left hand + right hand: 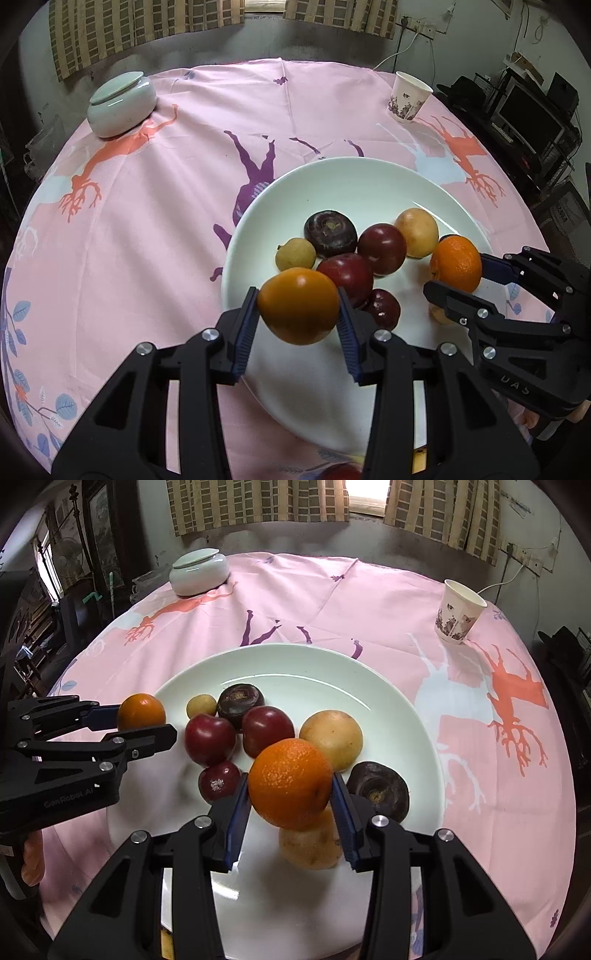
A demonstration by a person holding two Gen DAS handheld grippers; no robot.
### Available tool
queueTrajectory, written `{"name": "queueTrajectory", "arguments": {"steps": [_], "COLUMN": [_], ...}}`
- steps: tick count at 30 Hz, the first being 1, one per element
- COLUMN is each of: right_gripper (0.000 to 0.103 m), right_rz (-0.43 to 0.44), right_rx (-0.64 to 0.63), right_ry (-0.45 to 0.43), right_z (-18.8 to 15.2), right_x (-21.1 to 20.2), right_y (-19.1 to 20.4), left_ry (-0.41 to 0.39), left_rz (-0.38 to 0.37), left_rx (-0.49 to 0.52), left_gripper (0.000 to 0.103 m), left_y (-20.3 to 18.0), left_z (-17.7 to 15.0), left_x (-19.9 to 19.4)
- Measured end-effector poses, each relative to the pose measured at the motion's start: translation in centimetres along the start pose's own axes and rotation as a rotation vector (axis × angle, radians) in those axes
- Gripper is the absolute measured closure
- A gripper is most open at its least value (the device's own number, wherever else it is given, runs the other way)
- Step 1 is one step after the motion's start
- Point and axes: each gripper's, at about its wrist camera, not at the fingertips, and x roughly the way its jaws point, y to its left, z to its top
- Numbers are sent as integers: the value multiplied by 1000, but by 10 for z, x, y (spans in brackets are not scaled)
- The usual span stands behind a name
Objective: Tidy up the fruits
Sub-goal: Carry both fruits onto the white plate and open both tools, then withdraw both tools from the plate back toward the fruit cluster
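Pink tablecloth (147, 221); orange (290, 782) clamped in right hand-held gripper (290, 801).

Plate (388, 686) centre crowded with fruit (265, 731); far rim bare.

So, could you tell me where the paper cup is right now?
The paper cup stands upright at the far right of the pink tablecloth, beyond the white plate, opposite the lidded ceramic jar at far left.
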Motion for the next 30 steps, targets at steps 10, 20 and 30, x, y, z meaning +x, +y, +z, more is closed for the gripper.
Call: {"name": "queueTrajectory", "arguments": {"steps": [10,20,30], "right_gripper": [40,3,2], "right_rz": [-87,-138,-74], "right_rx": [-52,62,170], "right_ry": [-116,-227,-37], "right_z": [2,-102,-191], "right_x": [-42,-121,-118], "right_y": [4,5,19], "left_ry": [-107,-235,-151], "left_rz": [-2,10,-33], "left_rx": [-9,-10,-13], "left_gripper": [28,2,2], "left_y": [-1,-4,-8], "left_z": [3,-93,-173], "left_x": [-44,-106,-99]}}
